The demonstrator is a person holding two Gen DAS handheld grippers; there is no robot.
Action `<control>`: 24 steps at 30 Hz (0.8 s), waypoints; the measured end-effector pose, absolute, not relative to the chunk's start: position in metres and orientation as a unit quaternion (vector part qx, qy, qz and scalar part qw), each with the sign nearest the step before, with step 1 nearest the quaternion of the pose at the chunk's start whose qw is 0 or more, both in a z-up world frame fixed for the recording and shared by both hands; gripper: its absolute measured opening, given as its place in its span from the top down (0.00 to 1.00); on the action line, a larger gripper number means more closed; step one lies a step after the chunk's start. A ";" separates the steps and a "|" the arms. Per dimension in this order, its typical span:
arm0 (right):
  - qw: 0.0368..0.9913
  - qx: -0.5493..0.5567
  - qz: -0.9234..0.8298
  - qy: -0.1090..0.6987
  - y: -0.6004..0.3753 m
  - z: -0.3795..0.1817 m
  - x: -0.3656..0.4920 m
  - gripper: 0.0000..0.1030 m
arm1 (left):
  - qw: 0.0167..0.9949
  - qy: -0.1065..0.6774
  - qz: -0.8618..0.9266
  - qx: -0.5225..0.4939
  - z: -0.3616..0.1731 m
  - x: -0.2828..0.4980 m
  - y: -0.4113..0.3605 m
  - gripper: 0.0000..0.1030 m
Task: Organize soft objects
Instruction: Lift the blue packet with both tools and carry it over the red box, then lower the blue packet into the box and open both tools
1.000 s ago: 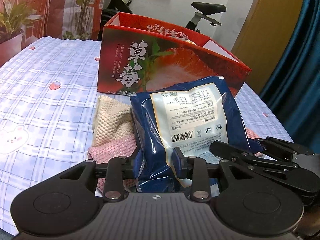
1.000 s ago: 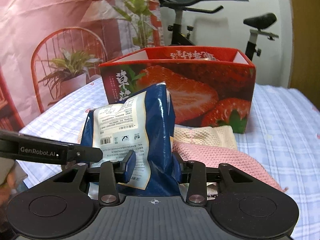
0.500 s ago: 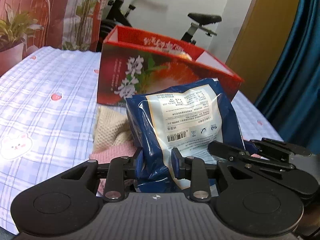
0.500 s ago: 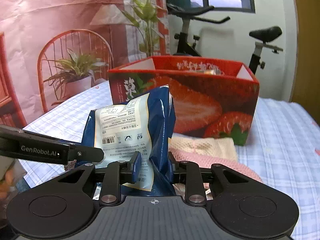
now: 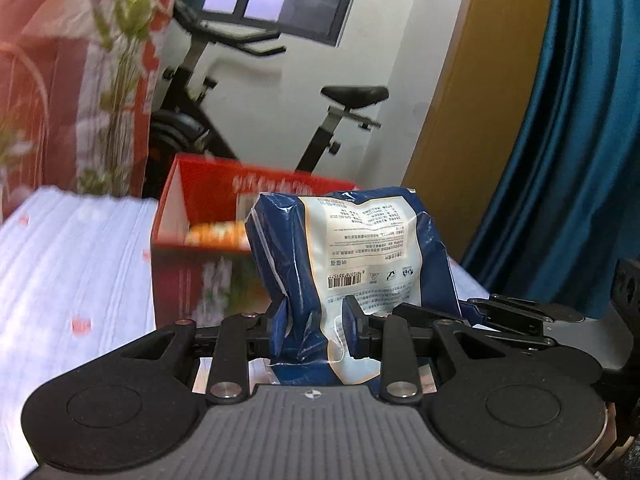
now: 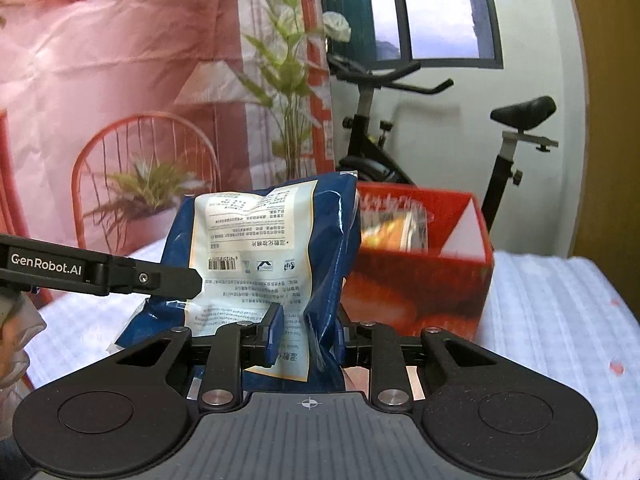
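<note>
Left claw (image 5: 314,330) clamped on lower left of blue packet (image 5: 360,256); right claw (image 6: 306,334) pinching lower right, its jaws just closed further, film between pads. Packet held aloft between both, upright, in front of red strawberry box (image 6: 420,284) on surface with checked cloth (image 6: 560,320). Judged light, soft, film crinkly and slippery; grip low seam corners, avoid crushing. Back label: barcode, small Chinese print, unreadable. Claw arm reads "GenRobot.AI".

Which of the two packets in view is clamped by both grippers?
The blue packet with the white label, pinched by the right gripper and left gripper; the orange packet lies loose inside the red box.
</note>
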State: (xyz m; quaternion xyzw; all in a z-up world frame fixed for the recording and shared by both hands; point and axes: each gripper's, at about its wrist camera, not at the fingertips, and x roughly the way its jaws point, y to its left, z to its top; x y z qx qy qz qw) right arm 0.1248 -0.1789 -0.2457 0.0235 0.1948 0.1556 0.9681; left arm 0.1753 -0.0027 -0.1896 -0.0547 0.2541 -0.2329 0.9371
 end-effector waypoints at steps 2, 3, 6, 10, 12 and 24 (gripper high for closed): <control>0.969 0.031 0.157 0.190 -0.184 -0.232 0.138 0.78 | 0.939 0.247 -0.233 -0.050 -0.178 0.188 -0.007 0.70; 0.969 0.030 0.157 0.187 -0.185 -0.225 0.145 0.78 | 0.941 0.242 -0.234 -0.044 -0.173 0.197 -0.009 0.70; 0.972 0.012 0.155 0.177 -0.185 -0.206 0.170 0.78 | 0.945 0.230 -0.229 -0.031 -0.163 0.226 -0.014 0.70; 0.976 -0.021 0.142 0.166 -0.182 -0.192 0.216 0.78 | 0.946 0.233 -0.219 -0.050 -0.154 0.271 -0.015 0.70; 0.975 -0.004 0.134 0.175 -0.183 -0.190 0.245 0.78 | 0.948 0.242 -0.203 -0.044 -0.152 0.291 -0.018 0.70; 0.970 -0.001 0.112 0.214 -0.173 -0.223 0.334 0.82 | 0.951 0.262 -0.163 -0.006 -0.176 0.341 -0.017 0.70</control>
